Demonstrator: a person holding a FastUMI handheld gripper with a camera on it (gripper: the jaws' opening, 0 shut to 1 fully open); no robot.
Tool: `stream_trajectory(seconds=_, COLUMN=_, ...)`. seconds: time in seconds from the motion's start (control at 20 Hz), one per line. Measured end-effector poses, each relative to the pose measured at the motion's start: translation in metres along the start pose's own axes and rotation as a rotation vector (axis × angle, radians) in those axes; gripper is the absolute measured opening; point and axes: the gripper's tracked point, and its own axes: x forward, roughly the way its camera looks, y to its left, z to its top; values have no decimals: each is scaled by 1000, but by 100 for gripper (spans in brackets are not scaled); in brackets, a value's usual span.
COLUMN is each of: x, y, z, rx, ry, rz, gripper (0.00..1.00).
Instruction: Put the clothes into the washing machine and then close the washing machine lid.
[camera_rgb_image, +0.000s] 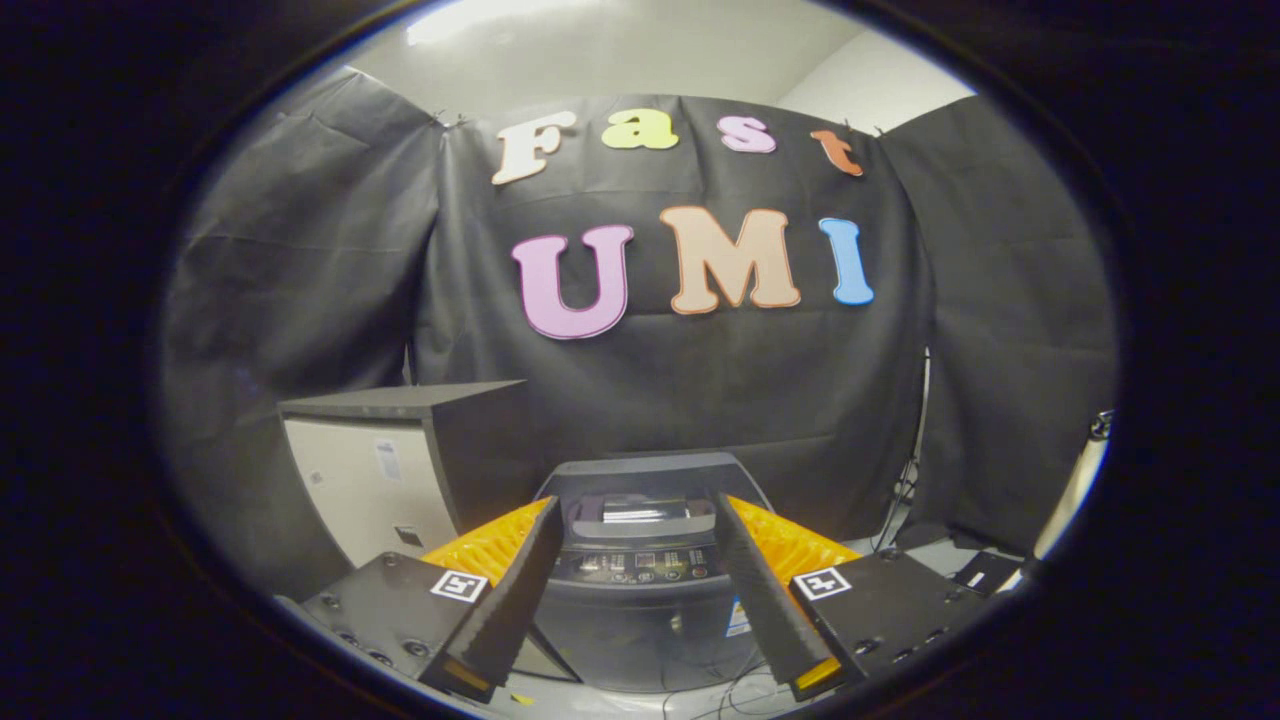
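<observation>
A dark top-loading washing machine (640, 600) stands beyond my fingers, framed between them. Its control panel (640, 567) faces me, and a glossy lid (640, 510) lies behind the panel; I cannot tell whether the lid is fully down. My gripper (636, 508) is open, held well back from the machine, with nothing between its fingers. No clothes can be seen from here.
A cabinet (400, 470) with a pale front and a dark top stands to the left of the machine. Cables (905, 490) hang down the black cloth wall on the right. Loose wires (730, 690) lie on the floor under the machine.
</observation>
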Motion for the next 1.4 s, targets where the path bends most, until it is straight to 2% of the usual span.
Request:
stream_trajectory(seconds=0.2, x=-1, y=-7, z=1, rx=-72, ry=-21, rz=-23, gripper=95)
stream_trajectory(seconds=0.35, x=-2, y=5, z=5, rx=-97, ry=-39, rz=-4, gripper=95)
stream_trajectory(seconds=0.5, x=-7, y=15, z=6, rx=-58, ry=-54, rz=22, gripper=95)
stream_trajectory(seconds=0.65, x=-7, y=7, z=-1, rx=-4, ry=-38, rz=-9, gripper=95)
stream_trajectory(seconds=1.05, x=-13, y=3, z=11, rx=21, ry=-75, rz=-48, gripper=95)
stream_trajectory(seconds=1.4, x=-9, y=14, z=-1, rx=22, ry=-53, rz=-32, gripper=95)
